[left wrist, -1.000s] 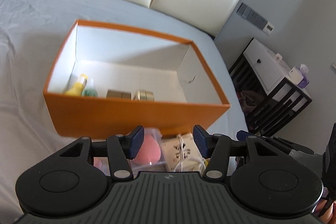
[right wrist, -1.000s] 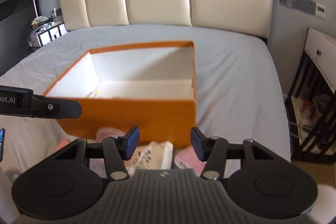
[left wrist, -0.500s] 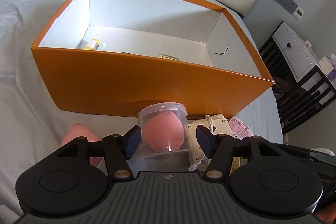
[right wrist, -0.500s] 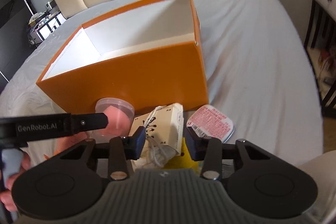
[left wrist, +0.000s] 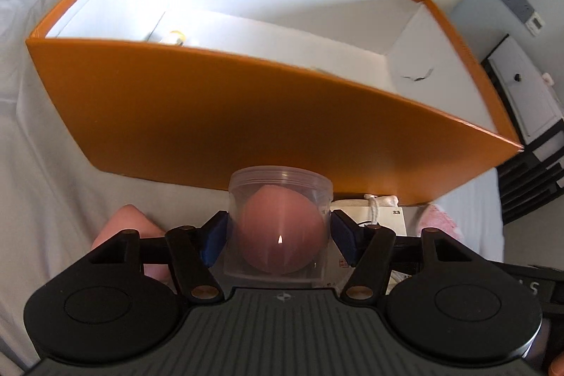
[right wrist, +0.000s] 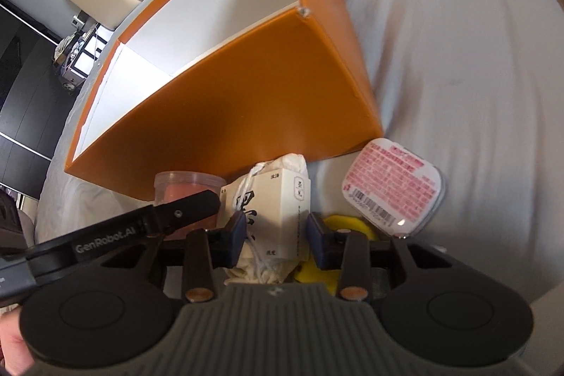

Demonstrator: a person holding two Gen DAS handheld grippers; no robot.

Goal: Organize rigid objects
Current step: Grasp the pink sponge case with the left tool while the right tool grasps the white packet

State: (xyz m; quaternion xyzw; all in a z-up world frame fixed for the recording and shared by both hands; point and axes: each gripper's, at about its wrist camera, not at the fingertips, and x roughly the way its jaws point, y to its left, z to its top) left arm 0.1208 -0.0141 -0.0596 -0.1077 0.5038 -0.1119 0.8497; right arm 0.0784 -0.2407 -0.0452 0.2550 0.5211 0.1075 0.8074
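Note:
A clear plastic tub with a pink sponge [left wrist: 280, 228] stands on the bed in front of the orange box [left wrist: 246, 122]. My left gripper [left wrist: 278, 236] has its blue pads against both sides of the tub. In the right wrist view the tub [right wrist: 187, 189] shows behind the left gripper's finger. My right gripper [right wrist: 275, 235] straddles a white carton with black lettering [right wrist: 273, 214] that lies on a cloth pouch; small gaps show at both pads. The orange box [right wrist: 246, 108] stands just beyond.
A flat white case with a pink label [right wrist: 393, 184] lies right of the carton. A yellow object [right wrist: 338, 228] lies under the right finger. A pink object [left wrist: 123, 228] lies left of the tub. A yellow-capped bottle [left wrist: 176, 37] lies inside the box. A nightstand [left wrist: 521, 101] stands right of the bed.
Both grippers have moved down and forward. The left jaws have closed in onto the tub. The right jaws have come around the carton.

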